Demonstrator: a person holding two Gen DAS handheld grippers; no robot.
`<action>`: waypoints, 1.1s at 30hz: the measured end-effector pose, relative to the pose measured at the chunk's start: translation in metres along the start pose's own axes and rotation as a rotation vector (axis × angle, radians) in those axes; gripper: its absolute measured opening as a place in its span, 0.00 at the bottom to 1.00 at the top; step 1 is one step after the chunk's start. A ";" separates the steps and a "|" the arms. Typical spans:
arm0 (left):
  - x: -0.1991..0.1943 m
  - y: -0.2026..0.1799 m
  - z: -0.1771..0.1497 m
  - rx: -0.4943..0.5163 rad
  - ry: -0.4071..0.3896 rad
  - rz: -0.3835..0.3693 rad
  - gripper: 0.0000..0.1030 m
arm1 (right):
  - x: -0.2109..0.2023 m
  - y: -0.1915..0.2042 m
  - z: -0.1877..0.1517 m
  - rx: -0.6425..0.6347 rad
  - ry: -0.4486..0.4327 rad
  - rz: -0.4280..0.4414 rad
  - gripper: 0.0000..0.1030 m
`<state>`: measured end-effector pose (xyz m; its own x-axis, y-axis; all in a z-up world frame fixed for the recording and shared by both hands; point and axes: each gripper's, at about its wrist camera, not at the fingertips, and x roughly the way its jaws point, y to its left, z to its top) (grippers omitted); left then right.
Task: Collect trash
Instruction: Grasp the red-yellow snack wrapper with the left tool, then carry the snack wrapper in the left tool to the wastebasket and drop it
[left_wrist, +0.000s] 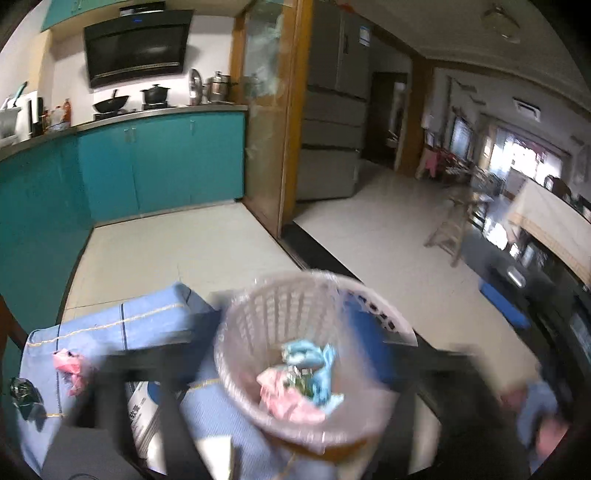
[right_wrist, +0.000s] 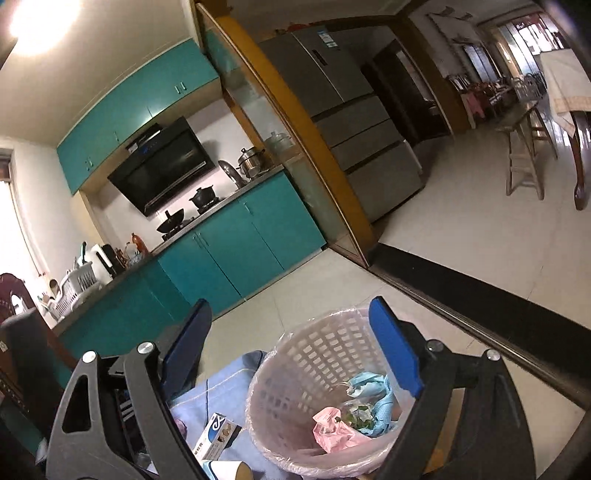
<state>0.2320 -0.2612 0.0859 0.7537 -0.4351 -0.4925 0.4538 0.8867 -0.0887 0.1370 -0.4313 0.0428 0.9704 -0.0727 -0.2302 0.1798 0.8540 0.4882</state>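
Observation:
A pale pink lattice wastebasket (left_wrist: 258, 332) (right_wrist: 295, 369) with a clear liner stands on a blue-clothed table (left_wrist: 155, 317). Inside lie a pink wrapper (right_wrist: 332, 430), a light blue crumpled piece (right_wrist: 369, 384) and green scraps (right_wrist: 356, 413). In the blurred left wrist view my left gripper (left_wrist: 288, 314) is open over the basket with nothing between its fingers. My right gripper (right_wrist: 290, 306) is open too, with its blue pads (right_wrist: 395, 347) spread either side of the basket's far rim, empty. A pink crumpled wrapper (left_wrist: 68, 365) and a dark green wad (left_wrist: 24, 391) lie on the cloth at the left.
A white carton (right_wrist: 218, 435) and a paper cup (right_wrist: 225, 470) lie beside the basket. Teal kitchen cabinets (left_wrist: 159, 162) with a stove stand beyond, a grey fridge (left_wrist: 332, 129) and a wooden door frame (left_wrist: 291, 110) to the right. A wooden stool (right_wrist: 524, 155) stands on the tiled floor.

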 end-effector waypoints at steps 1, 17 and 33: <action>0.004 0.002 -0.001 -0.014 0.003 -0.003 0.86 | 0.001 -0.003 0.001 0.002 0.006 -0.003 0.83; -0.048 0.187 -0.170 -0.118 0.309 0.305 0.89 | 0.023 0.052 -0.034 -0.124 0.203 0.092 0.83; -0.013 0.173 -0.181 -0.013 0.352 0.217 0.09 | 0.027 0.064 -0.043 -0.160 0.255 0.091 0.83</action>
<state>0.2146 -0.0740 -0.0802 0.6216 -0.1593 -0.7670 0.2944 0.9548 0.0403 0.1678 -0.3566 0.0315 0.9062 0.1221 -0.4048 0.0464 0.9228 0.3824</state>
